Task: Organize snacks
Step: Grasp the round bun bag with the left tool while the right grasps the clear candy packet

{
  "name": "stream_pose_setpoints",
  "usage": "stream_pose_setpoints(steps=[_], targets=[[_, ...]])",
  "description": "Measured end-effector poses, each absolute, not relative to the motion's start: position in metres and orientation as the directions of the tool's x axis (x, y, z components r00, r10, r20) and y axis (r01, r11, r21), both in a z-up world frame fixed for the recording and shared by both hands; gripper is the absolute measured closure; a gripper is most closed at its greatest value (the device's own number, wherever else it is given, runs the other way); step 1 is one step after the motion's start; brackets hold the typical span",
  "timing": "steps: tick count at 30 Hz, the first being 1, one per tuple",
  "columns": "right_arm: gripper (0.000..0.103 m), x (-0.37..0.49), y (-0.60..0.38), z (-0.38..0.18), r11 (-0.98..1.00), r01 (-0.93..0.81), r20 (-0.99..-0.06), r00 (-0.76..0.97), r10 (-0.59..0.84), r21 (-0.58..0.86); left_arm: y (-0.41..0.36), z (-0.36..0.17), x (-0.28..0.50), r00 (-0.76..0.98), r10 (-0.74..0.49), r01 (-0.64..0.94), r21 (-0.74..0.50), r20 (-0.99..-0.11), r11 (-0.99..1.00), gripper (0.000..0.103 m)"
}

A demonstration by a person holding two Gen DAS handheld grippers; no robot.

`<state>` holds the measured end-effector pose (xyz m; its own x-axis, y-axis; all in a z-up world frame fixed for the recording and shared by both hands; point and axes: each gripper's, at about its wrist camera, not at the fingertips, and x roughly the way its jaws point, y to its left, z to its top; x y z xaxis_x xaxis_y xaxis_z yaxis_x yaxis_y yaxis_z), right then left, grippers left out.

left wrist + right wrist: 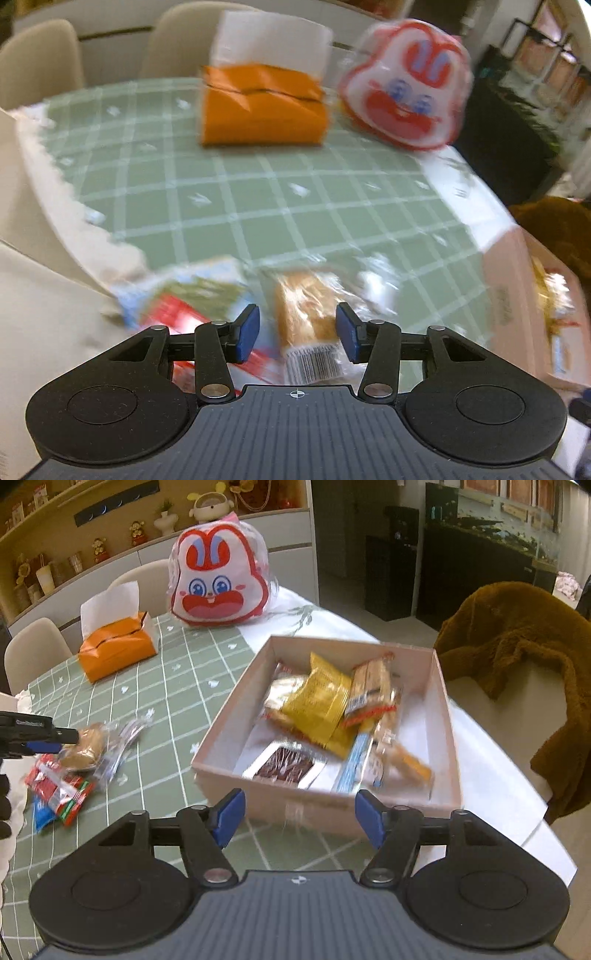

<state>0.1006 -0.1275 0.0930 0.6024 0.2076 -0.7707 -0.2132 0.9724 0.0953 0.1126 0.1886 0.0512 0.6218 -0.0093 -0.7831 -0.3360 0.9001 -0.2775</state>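
Left tool (297, 334) spread, empty, bun (306, 314) just ahead between pads, lengthwise; right tool (300, 819) spread, empty, over box (258, 797).

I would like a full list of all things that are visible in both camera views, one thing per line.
cardboard box: one, pale pink, open, on the table's right part
snacks in the box: several, yellow, red, brown, blue
loose snacks: a few, red, blue, golden, on the tablecloth left of the box
tablecloth: one, green with white grid
tissue pack: one, orange, far side of the table
rabbit bag: one, red and white, beside the tissue pack
brown garment: one, on a chair at right
chairs: at least two, beige, behind the table
left gripper: black, blue pads, open, over a golden snack
right gripper: black, blue pads, open, empty, before the box
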Motion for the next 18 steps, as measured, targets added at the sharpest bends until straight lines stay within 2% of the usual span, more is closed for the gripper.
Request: stream_pose_setpoints(steps=[5, 18], targets=[[0.037, 0.095, -0.125, 0.087, 0.975, -0.208, -0.784, 0.591, 0.191, 0.08, 0.154, 0.038, 0.121, 0.605, -0.096, -0.264, -0.313, -0.791, 0.912, 0.046], [0.036, 0.091, -0.095, 0.1, 0.95, -0.305, -0.774, 0.584, 0.244, 0.07, 0.121, 0.035, 0.106, 0.588, -0.184, -0.21, -0.368, -0.788, 0.906, 0.054]])
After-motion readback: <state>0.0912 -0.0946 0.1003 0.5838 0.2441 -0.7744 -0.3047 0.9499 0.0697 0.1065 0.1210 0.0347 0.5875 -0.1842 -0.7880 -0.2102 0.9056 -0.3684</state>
